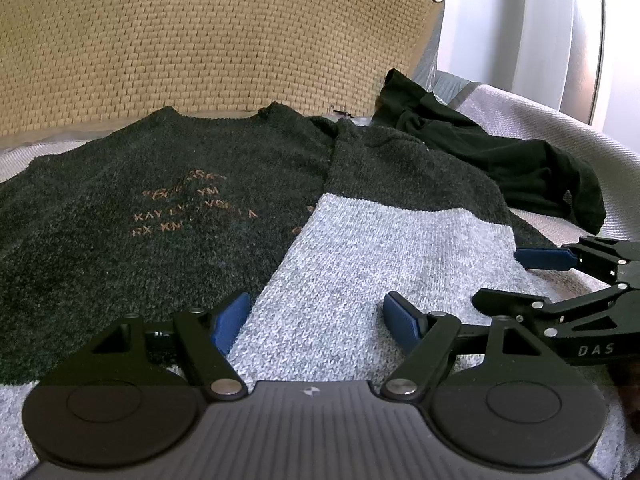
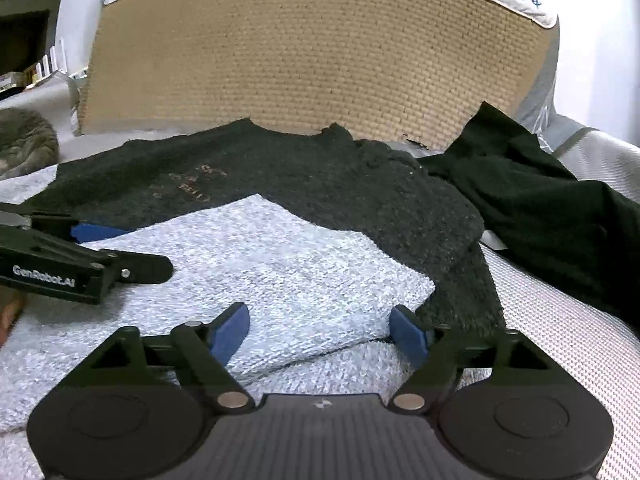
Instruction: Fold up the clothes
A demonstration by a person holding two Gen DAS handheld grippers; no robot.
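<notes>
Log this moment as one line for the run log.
task: fold clothes | dark knit sweater with grey sleeve: flat, sleeve folded across body | left gripper: open | right gripper: open | black garment: untouched

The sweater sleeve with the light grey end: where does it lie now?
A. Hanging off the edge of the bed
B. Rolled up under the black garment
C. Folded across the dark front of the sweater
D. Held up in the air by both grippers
C: the sleeve lies flat across the dark sweater, and both grippers, left gripper and right gripper, have open jaws holding nothing.
</notes>
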